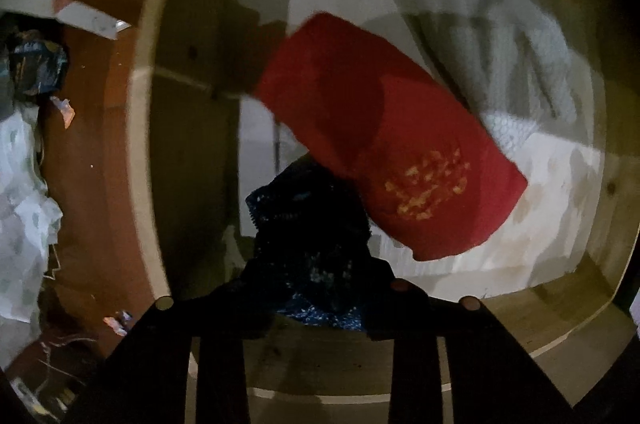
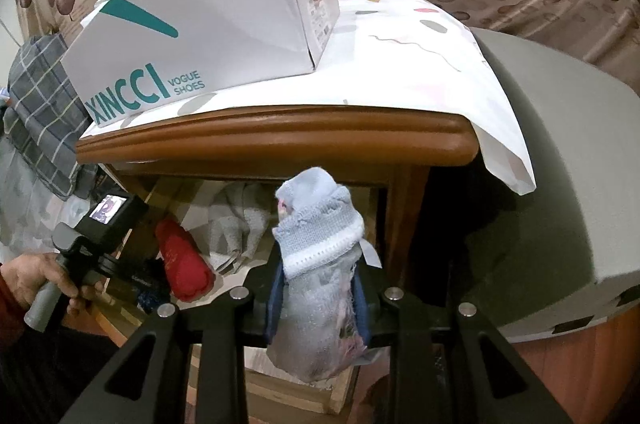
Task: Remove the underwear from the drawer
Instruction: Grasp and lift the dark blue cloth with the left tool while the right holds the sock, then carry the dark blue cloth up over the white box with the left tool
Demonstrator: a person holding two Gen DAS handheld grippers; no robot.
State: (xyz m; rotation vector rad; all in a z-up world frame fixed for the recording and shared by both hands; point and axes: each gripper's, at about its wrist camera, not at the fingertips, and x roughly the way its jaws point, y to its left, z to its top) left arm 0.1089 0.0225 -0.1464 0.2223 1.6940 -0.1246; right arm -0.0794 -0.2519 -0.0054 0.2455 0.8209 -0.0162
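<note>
Right hand-held gripper (image 2: pixel 318 298) is clamped on the pale blue underwear (image 2: pixel 316 264) above the open drawer (image 2: pixel 320 390), left hand-held gripper (image 1: pixel 320 288) pinches a dark blue piece (image 1: pixel 308 224) beside the red roll (image 1: pixel 384 140) inside, so lift straight up, slowly, clear of the drawer wall.

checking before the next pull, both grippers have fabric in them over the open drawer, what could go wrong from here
1. The left gripper pinches only an edge of the dark blue lace garment, so it may slip back into the drawer.
2. The red roll overlaps that garment and could be dragged out too.
3. The right gripper holds the pale blue garment bunched, with a loose end hanging that might snag on the drawer's edge.
</note>
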